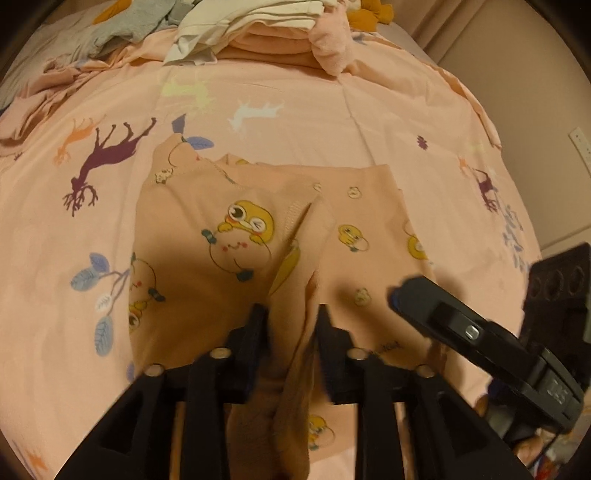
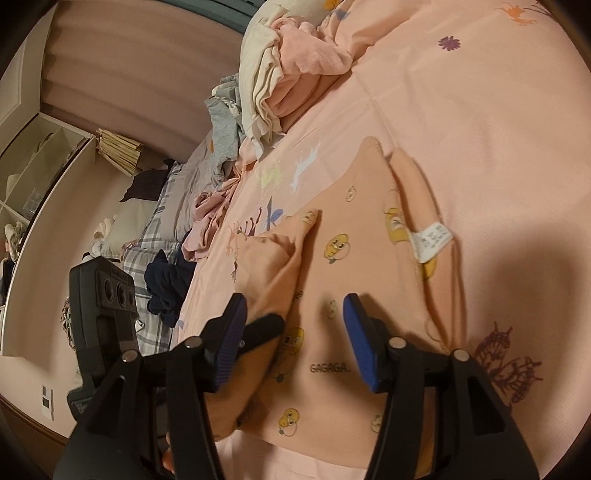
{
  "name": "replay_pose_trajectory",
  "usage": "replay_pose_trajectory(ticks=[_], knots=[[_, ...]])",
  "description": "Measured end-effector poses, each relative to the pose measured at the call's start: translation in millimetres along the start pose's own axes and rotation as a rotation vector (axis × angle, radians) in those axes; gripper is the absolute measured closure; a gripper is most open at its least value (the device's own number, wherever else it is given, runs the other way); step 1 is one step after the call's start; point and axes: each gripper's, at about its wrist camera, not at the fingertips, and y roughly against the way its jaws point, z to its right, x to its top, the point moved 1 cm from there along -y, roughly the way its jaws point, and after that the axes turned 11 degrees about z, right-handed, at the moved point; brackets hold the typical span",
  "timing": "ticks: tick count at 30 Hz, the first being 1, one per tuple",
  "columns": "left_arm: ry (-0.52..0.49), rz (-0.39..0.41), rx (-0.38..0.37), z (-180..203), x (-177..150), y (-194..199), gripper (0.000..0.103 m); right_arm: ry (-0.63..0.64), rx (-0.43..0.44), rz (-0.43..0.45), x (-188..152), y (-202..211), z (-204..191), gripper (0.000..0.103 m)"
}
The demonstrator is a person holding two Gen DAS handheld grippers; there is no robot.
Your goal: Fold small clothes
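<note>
A peach baby garment [image 1: 236,206] with yellow cartoon prints lies partly folded on the bed. My left gripper [image 1: 291,325] points down at its near edge, and a raised fold of the fabric [image 1: 295,354] stands between the black fingers; the pads do not seem to press it. In the right wrist view the same garment [image 2: 351,236] shows a white care label [image 2: 432,240] and the print "GAGAGA". My right gripper [image 2: 295,321] hovers over it, blue pads wide apart, holding nothing. It also appears at the right [image 1: 443,314] of the left wrist view.
The bed sheet [image 1: 332,103] is pink with deer prints. Folded and loose clothes are piled at its far end [image 1: 258,33], [image 2: 288,66]. A dark blue garment [image 2: 166,284] lies on plaid bedding [image 2: 155,236] at the left. A shelf [image 2: 37,155] stands by the wall.
</note>
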Motion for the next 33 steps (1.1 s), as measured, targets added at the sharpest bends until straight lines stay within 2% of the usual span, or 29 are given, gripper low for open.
replay_pose_trajectory(ticks=[1,5,7,8,13,18,21,26,27,31,33], knots=[[0.006,0.006,-0.012,0,0,3,0.063,-0.002,-0.002,-0.004,1,-2,-1,0.045],[0.028,0.032,-0.044,-4,-2,20,0.061,-0.002,-0.009,-0.015,4,-8,-3,0.042],[0.053,0.039,-0.056,-10,-3,27,0.04,-0.006,-0.012,-0.021,5,-11,-4,0.041],[0.069,0.046,-0.058,-15,-4,31,0.036,-0.001,-0.012,-0.029,6,-13,-5,0.04],[0.139,0.088,-0.047,-45,-9,49,0.035,0.044,-0.045,-0.074,8,-28,-15,0.039],[0.205,0.11,-0.041,-78,-18,62,0.025,0.083,-0.073,-0.116,7,-46,-22,0.039],[0.232,0.124,-0.04,-91,-24,65,0.024,0.109,-0.095,-0.138,6,-58,-25,0.039],[0.285,0.124,-0.087,-108,-33,66,0.023,0.166,-0.112,-0.17,5,-81,-31,0.04],[0.291,0.124,-0.096,-111,-35,65,0.023,0.176,-0.116,-0.173,6,-86,-32,0.042],[0.302,0.126,-0.098,-117,-39,64,0.023,0.223,-0.154,-0.168,8,-93,-35,0.077],[0.315,0.125,-0.117,-121,-40,63,0.023,0.233,-0.149,-0.162,10,-91,-34,0.09]])
